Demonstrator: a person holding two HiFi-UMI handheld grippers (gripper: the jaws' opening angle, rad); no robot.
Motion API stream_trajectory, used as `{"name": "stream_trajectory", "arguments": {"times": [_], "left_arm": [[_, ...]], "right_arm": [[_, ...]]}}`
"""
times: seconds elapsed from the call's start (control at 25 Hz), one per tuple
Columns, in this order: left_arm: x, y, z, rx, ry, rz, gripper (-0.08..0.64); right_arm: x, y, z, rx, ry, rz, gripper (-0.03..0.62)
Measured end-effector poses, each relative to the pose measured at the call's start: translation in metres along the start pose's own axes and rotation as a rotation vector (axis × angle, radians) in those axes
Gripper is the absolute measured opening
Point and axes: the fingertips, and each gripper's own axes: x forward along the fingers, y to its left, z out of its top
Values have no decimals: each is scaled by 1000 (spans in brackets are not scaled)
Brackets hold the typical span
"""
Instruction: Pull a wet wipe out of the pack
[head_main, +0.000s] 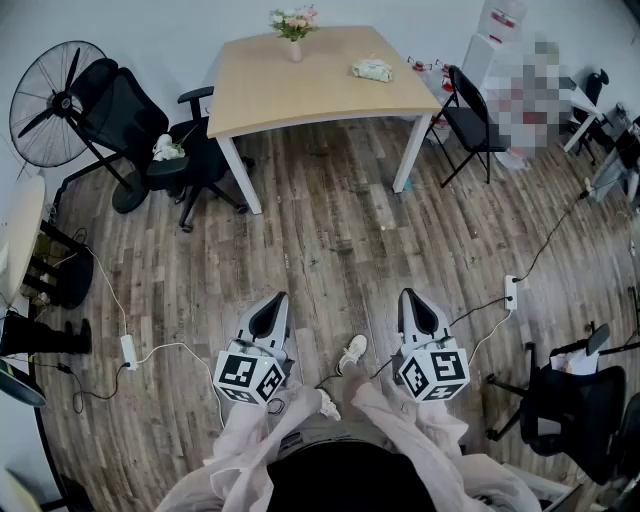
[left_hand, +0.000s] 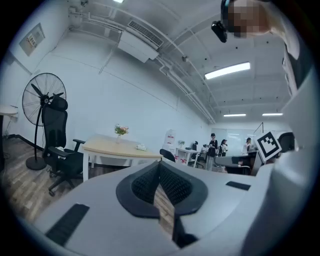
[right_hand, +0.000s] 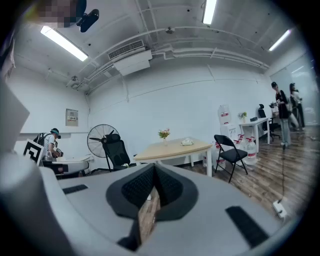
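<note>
1. Standing well back from the table (head_main: 300, 95), the person holds both tongs low and roughly level, aimed toward it. That reads as a carrying posture, since nothing is within reach yet.
2. The left gripper (head_main: 272, 300) is clenched, its ribbed pads meeting at the tips with nothing between them. Only floor shows through the gap below.
3. The right gripper (head_main: 411, 294) is likewise clamped together and empty.
4. The wet wipe pack (head_main: 372, 69) lies on the tabletop toward the right end, well apart from both tongs and untouched. The task looks not yet started, and an approach to the table comes first.
5. Counted: two grippers, one table and one pack. One vase of flowers (head_main: 293, 27) stands near the table's far edge. One standing fan (head_main: 50, 100) is off to the table's left, and one black folding chair (head_main: 470, 115) sits just beside its right end.
</note>
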Motion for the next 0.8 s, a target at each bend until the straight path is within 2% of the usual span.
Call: {"name": "stream_trajectory", "arguments": {"times": [0.16,0.44,0.8], "left_arm": [[-28,-12,-5,53,6,14,11],[-67,-29,-16,48,12,23,11],[-63,-32,-22,52,24,21,11]], "right_arm": [[-27,10,0,-2,-32,-8,11],[-57,32,-16,-10,-21,22,12],[-62,16,-21,24,-28,-1,12]]}}
